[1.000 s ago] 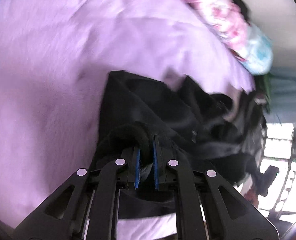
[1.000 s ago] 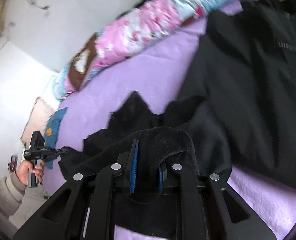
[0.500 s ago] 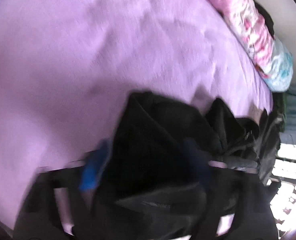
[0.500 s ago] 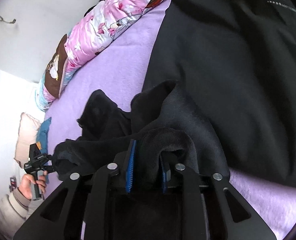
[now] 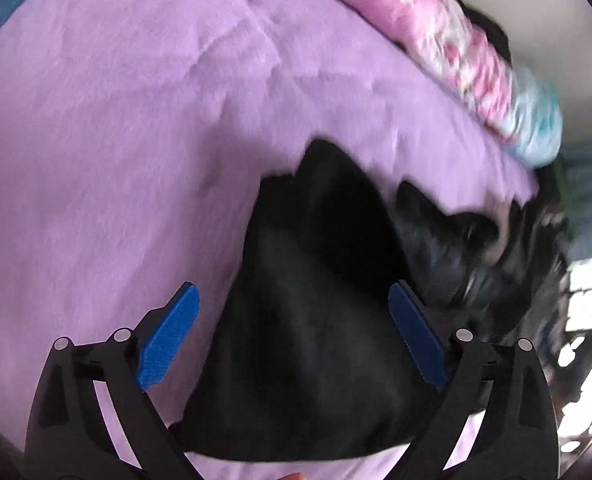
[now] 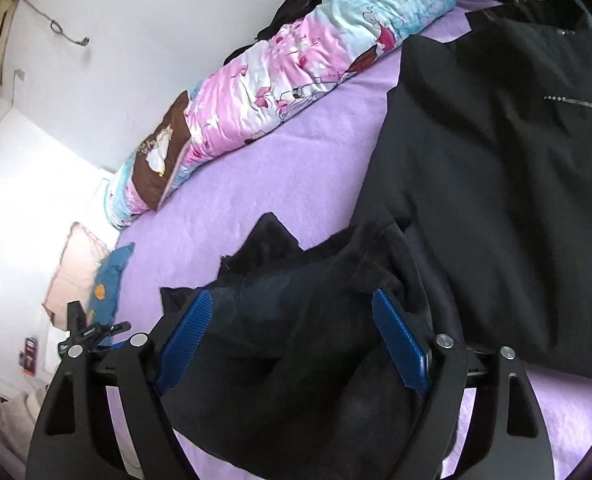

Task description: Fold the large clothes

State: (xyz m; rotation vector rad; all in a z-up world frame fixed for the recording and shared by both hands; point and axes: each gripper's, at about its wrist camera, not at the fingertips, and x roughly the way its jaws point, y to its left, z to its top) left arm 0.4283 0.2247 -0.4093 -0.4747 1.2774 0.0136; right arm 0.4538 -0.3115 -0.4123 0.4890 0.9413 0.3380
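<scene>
A black fleece garment [image 5: 316, 340] lies bunched on the purple bedsheet [image 5: 115, 160]. My left gripper [image 5: 293, 287] hovers over its left end with jaws opening wide, and its blue pads [image 5: 167, 336] stand clear of the cloth. In the right wrist view the same garment [image 6: 296, 340] sits between and under my right gripper [image 6: 291, 295]. Those jaws are also opening and the pads [image 6: 400, 340] do not press on the cloth. A second, smoother black garment [image 6: 496, 200] lies spread flat to the right.
A rolled pink and blue floral quilt [image 6: 279, 80] with a brown cushion [image 6: 159, 160] lines the wall side of the bed. A beige pillow [image 6: 75, 272] and a blue cloth [image 6: 109, 276] lie at the far left. Bright window bars [image 5: 588, 300] show at the right.
Both grippers were shut on folds of the black garment. Both have now opened wide and let go, and the cloth has dropped onto the bed. Each has lifted slightly.
</scene>
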